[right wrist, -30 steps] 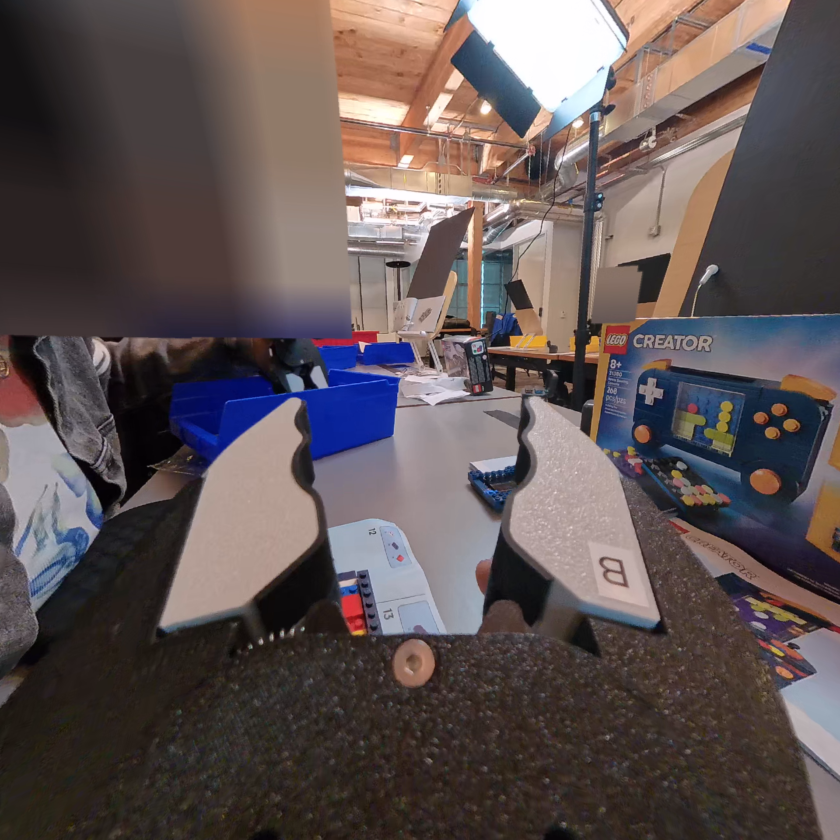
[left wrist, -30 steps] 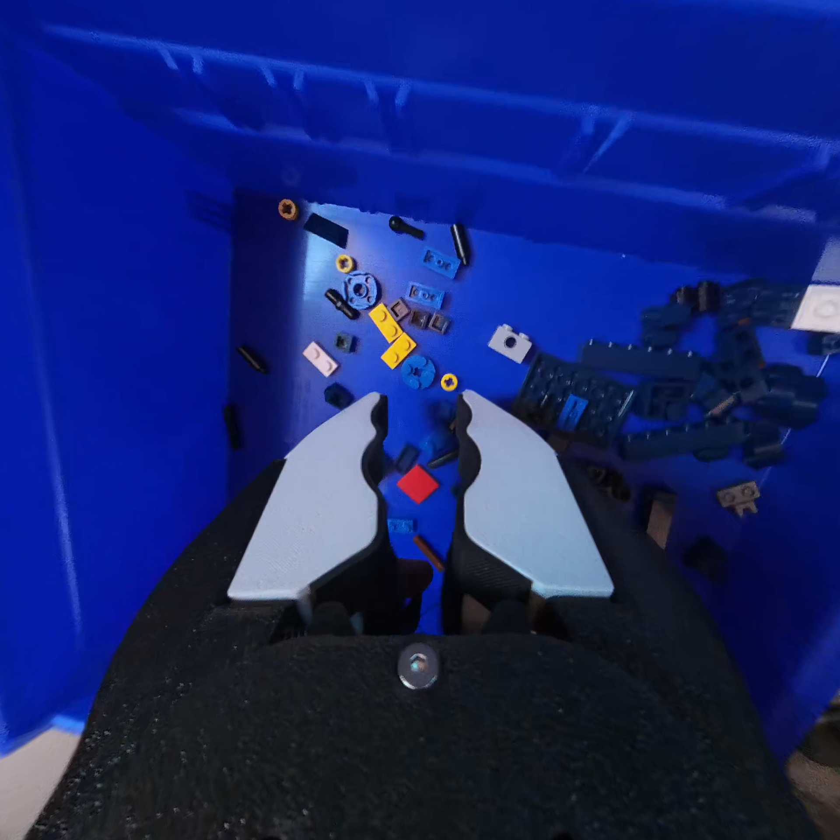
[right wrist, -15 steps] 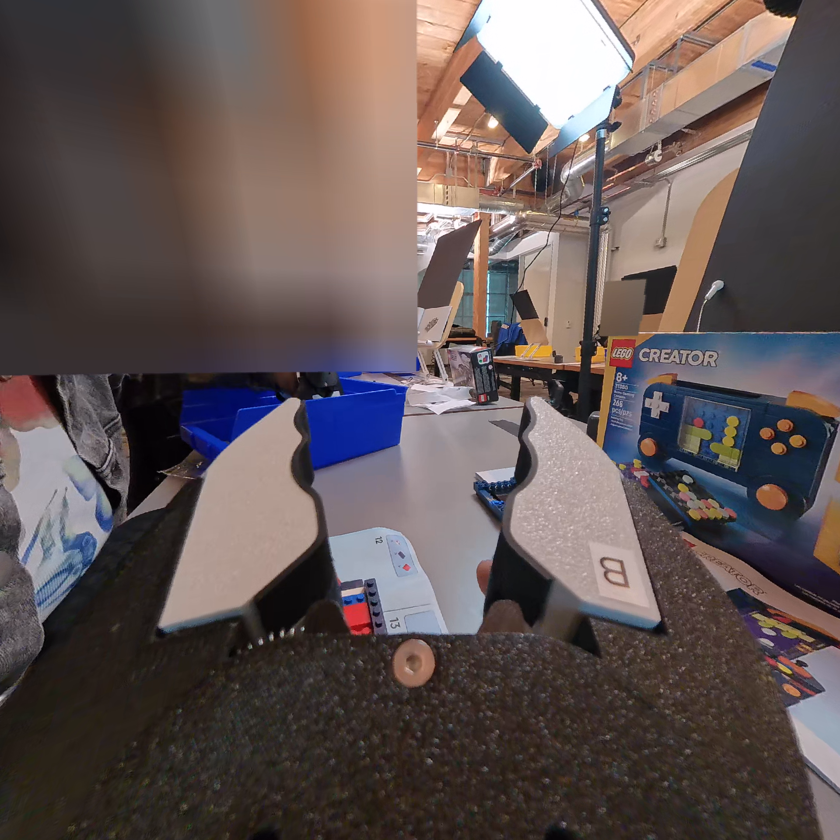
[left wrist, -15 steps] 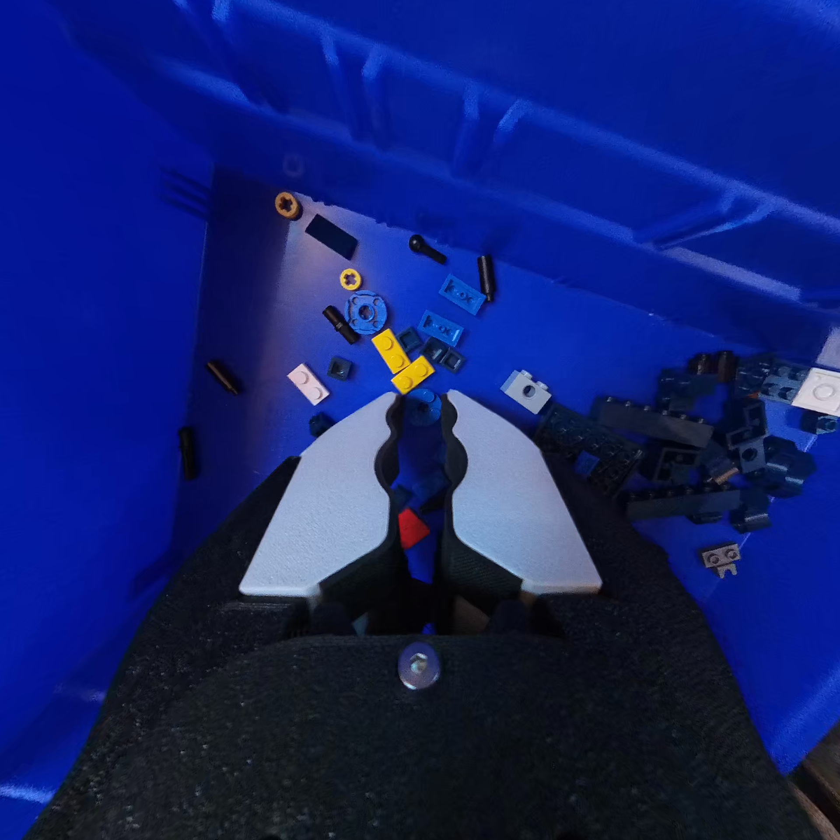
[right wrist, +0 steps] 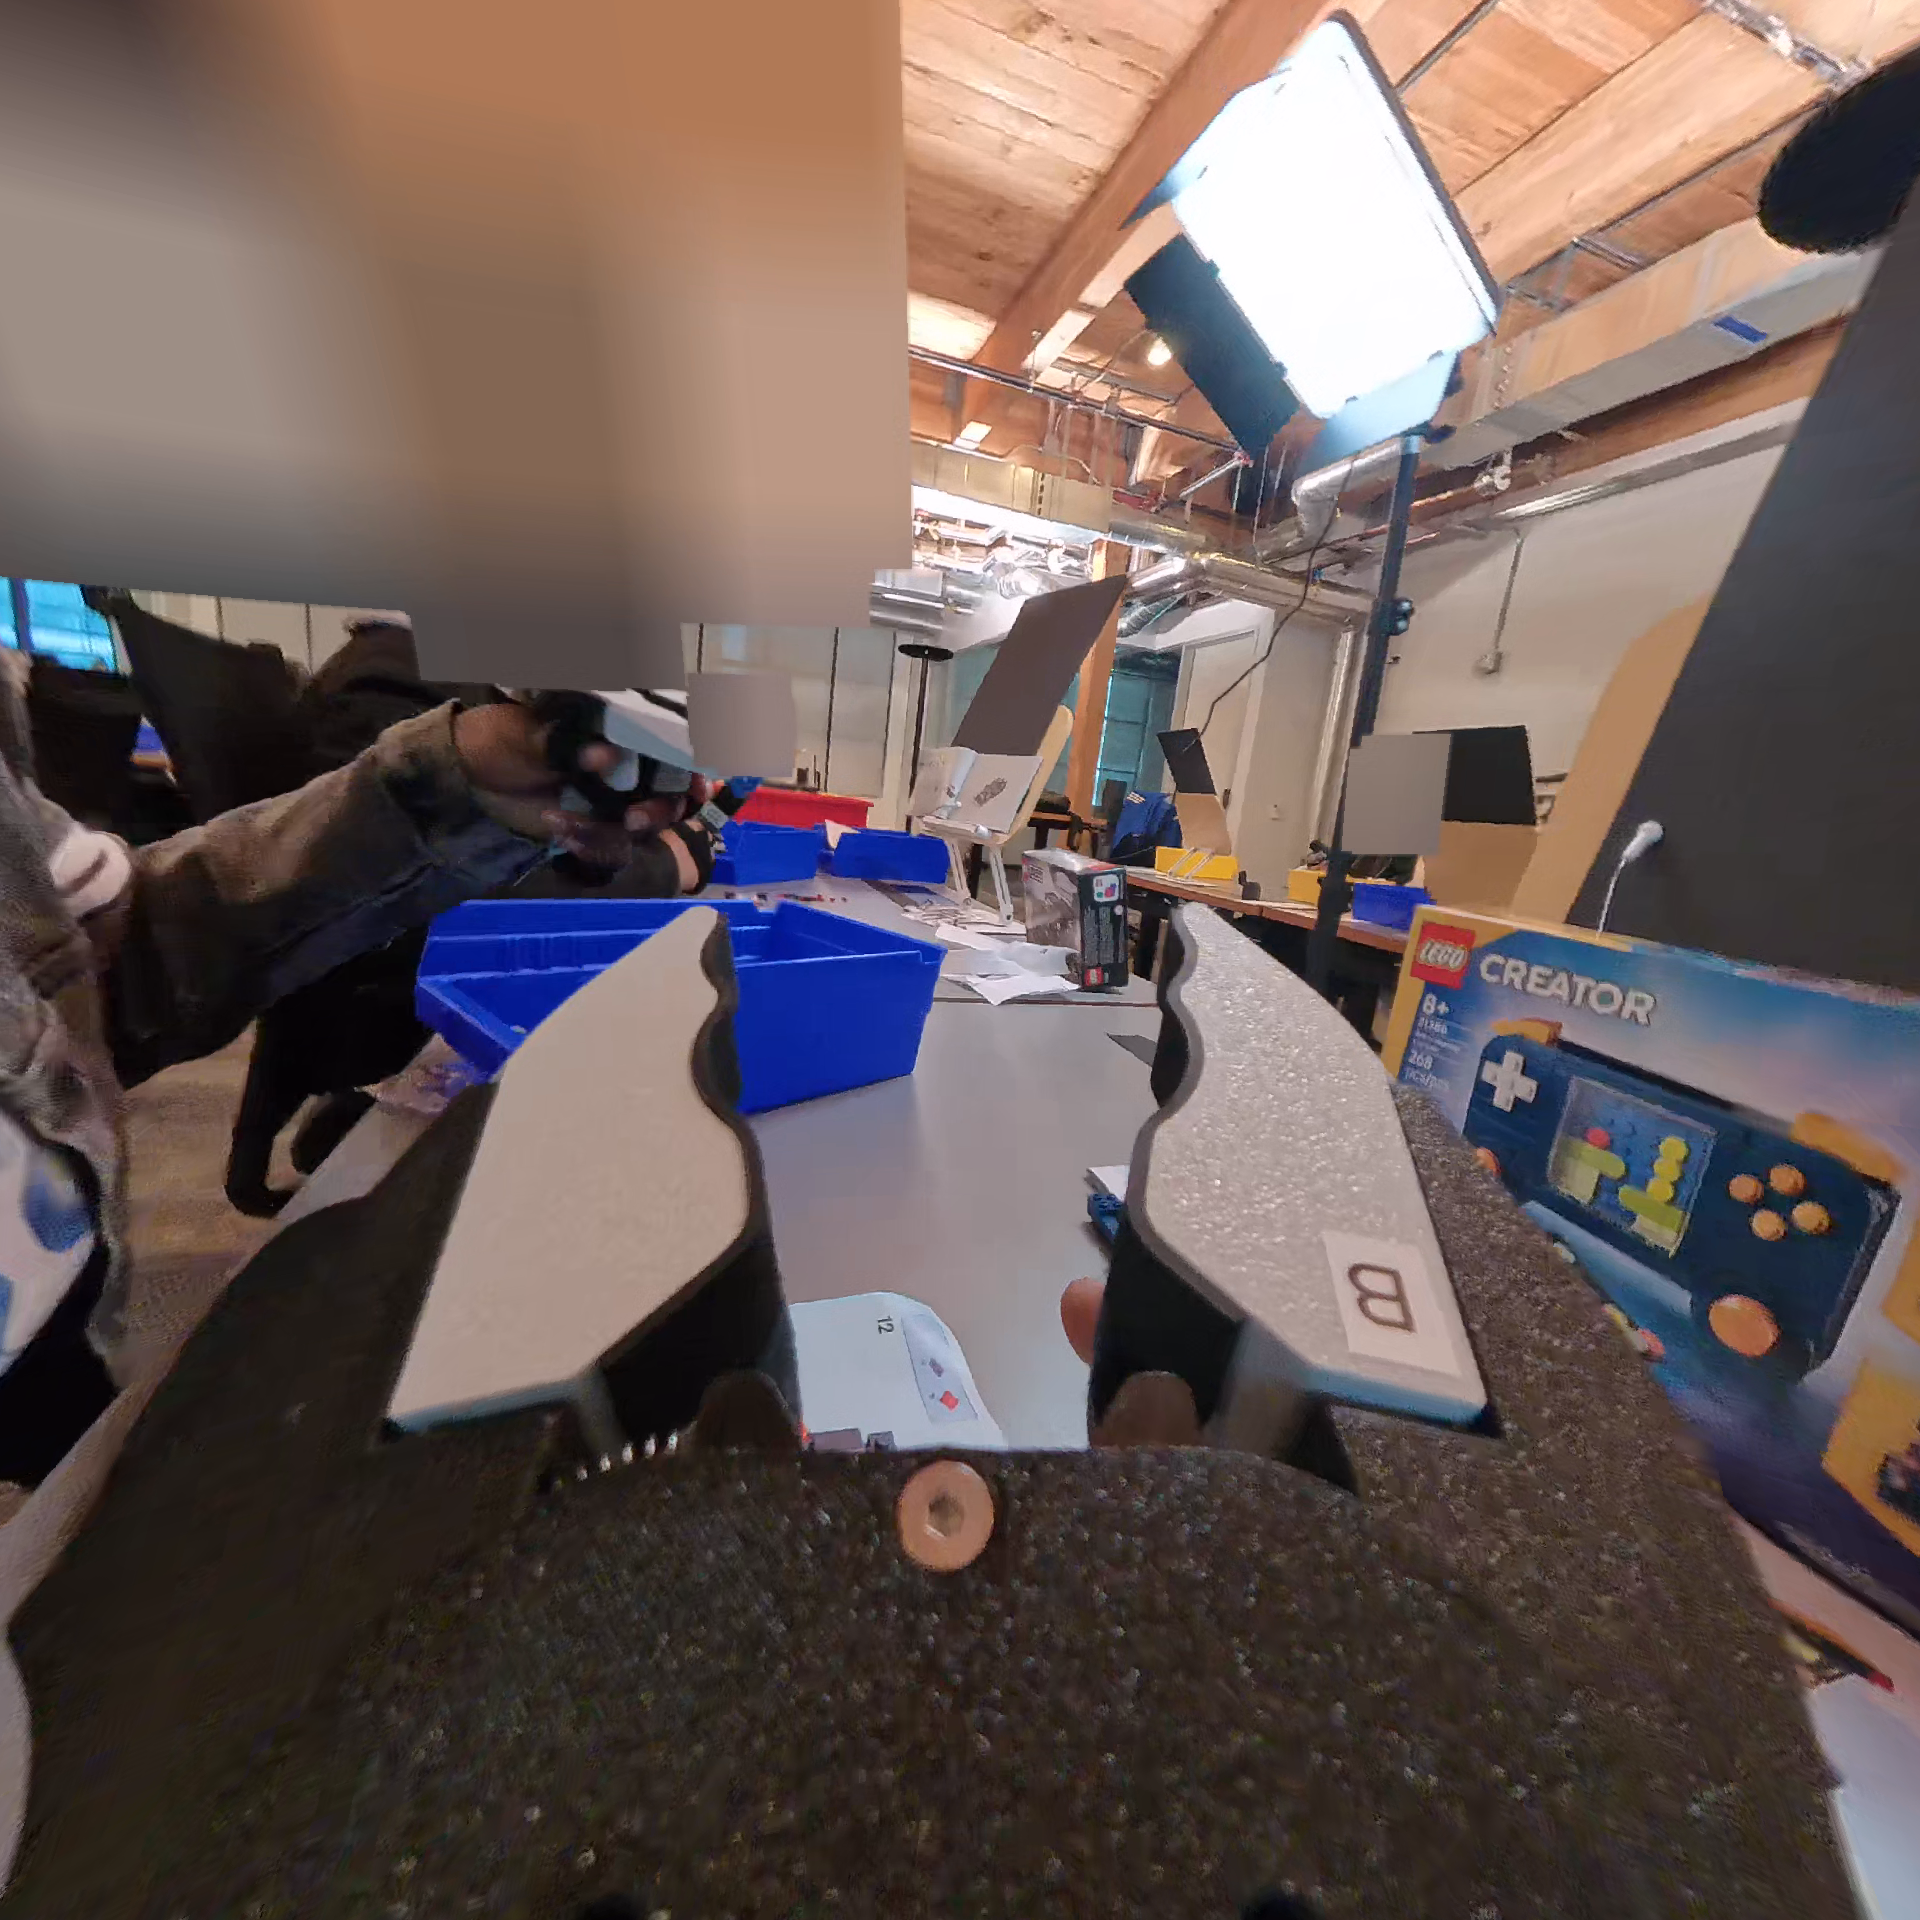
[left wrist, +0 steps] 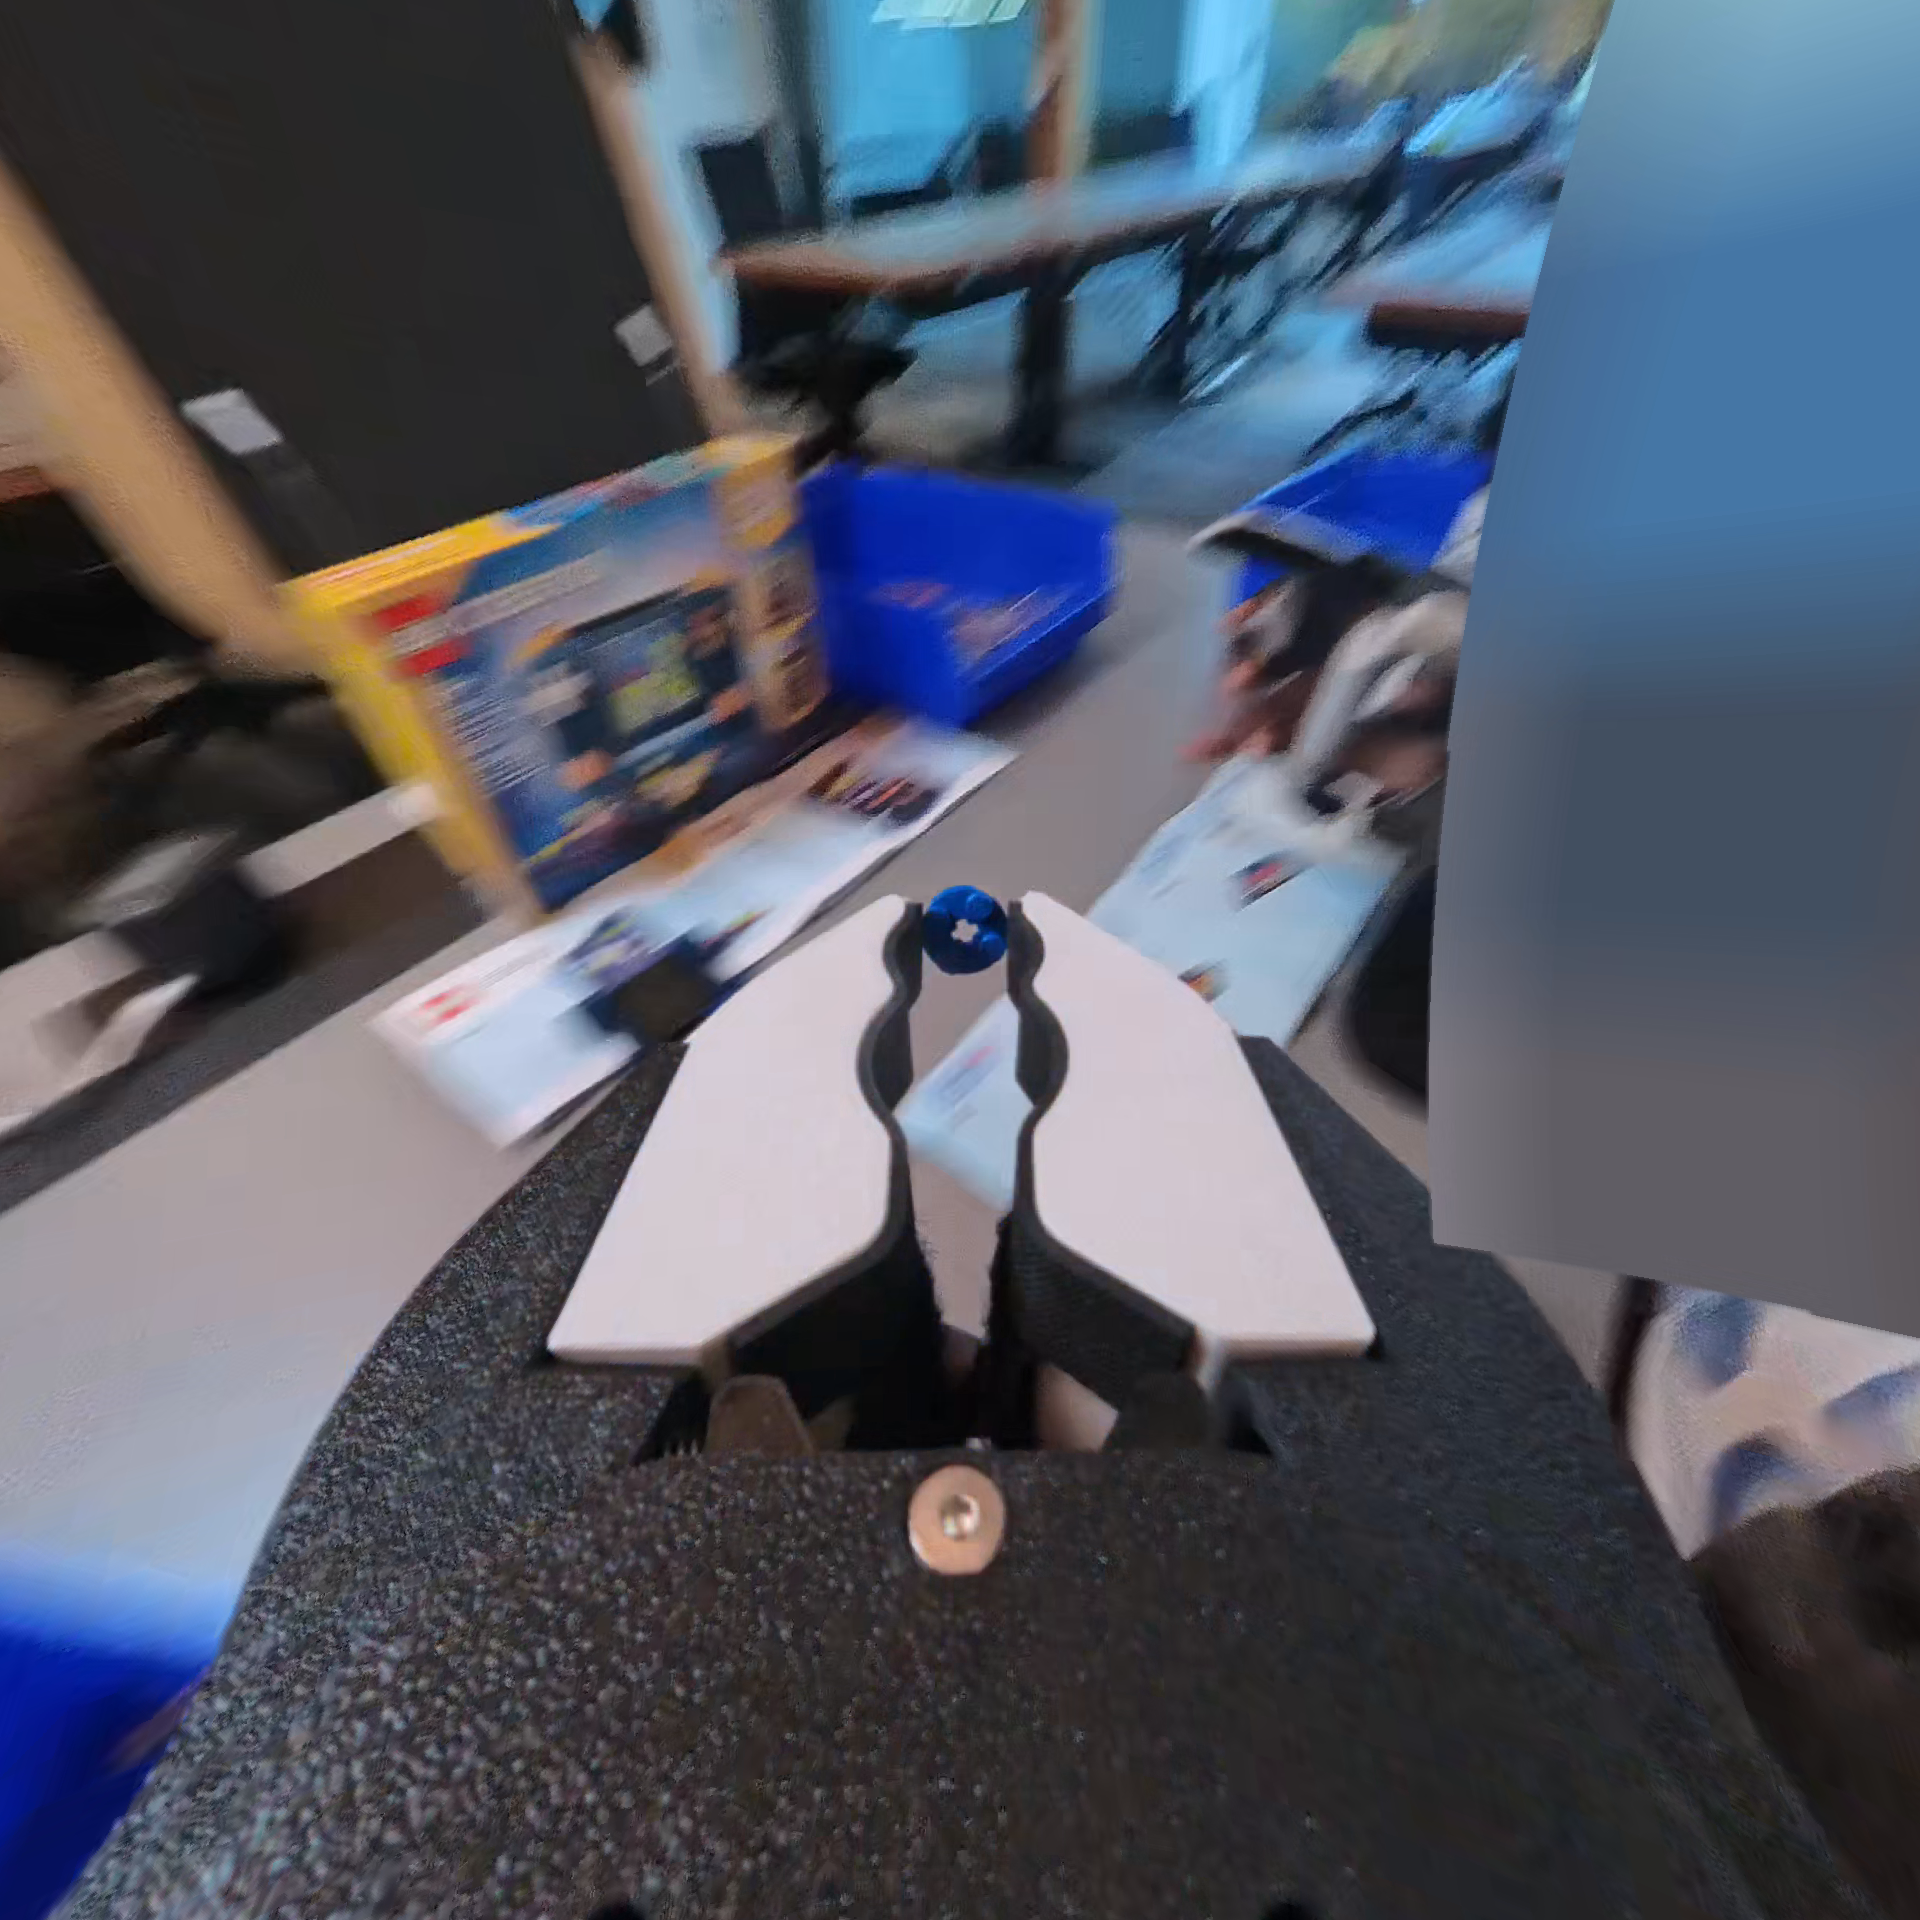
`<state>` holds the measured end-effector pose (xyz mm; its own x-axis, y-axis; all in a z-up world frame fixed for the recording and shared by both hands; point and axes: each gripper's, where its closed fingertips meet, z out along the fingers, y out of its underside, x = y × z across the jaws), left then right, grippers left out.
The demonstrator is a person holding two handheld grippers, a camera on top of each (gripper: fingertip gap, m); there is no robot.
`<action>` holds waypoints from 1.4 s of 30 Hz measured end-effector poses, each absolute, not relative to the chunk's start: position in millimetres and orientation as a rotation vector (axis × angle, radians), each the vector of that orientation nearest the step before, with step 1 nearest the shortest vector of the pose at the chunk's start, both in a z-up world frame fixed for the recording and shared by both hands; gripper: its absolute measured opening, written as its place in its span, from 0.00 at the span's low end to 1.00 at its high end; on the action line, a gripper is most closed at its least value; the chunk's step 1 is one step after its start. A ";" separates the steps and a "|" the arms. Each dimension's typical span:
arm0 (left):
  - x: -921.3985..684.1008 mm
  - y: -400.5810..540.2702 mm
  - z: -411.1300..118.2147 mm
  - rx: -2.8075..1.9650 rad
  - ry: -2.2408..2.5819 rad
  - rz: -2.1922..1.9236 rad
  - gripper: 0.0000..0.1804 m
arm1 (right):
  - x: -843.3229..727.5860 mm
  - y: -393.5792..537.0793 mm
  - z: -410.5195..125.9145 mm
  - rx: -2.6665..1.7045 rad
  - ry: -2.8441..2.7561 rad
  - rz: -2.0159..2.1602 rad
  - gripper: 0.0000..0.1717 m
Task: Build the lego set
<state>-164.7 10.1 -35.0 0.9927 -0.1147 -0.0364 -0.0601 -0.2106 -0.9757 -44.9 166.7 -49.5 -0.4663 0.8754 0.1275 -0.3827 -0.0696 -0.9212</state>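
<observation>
above grey table [left wrist: 208, 1299], left hand-held gripper [left wrist: 964, 928] pinching blue round brick [left wrist: 964, 930]

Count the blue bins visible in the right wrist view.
4. One large bin sits near on the grey table; two small bins stand behind it; another is far right. Others may be hidden.

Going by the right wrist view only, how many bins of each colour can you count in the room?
Blue bins: 4, the large one near the claw, two on the table behind it, and one on the far right table
Red bins: 1
Yellow bins: 2
Total: 7
</observation>
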 end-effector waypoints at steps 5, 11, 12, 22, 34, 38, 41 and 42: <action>-53.1 79.7 -53.4 -1.577 0.155 -0.662 0.08 | -27.1 133.4 -40.0 -0.410 -1.419 1.495 0.35; -6.0 113.1 -68.3 -1.479 0.074 -1.129 0.08 | -11.2 118.7 -54.3 -0.237 -1.561 1.170 0.27; -5.5 116.5 -70.4 -1.476 0.054 -1.158 0.08 | -8.4 116.9 -55.7 -0.210 -1.559 1.168 0.26; -5.9 128.5 -80.8 -1.442 -0.035 -1.311 0.08 | -17.6 114.9 -80.5 -0.213 -1.612 1.152 0.10; -30.2 136.6 -78.8 -1.453 0.534 -0.147 0.25 | -10.4 165.7 -41.3 -0.948 -0.949 2.917 0.09; -15.0 144.1 -74.2 -1.416 0.714 0.004 0.23 | -13.9 153.7 -59.3 -1.076 -0.921 3.163 0.09; -4.7 148.9 -74.5 -1.390 0.780 -0.045 0.17 | -11.9 142.8 -62.8 -1.095 -0.952 3.262 0.09; -4.2 150.8 -75.6 -1.391 0.794 -0.041 0.16 | -11.6 140.4 -63.4 -1.099 -0.960 3.275 0.09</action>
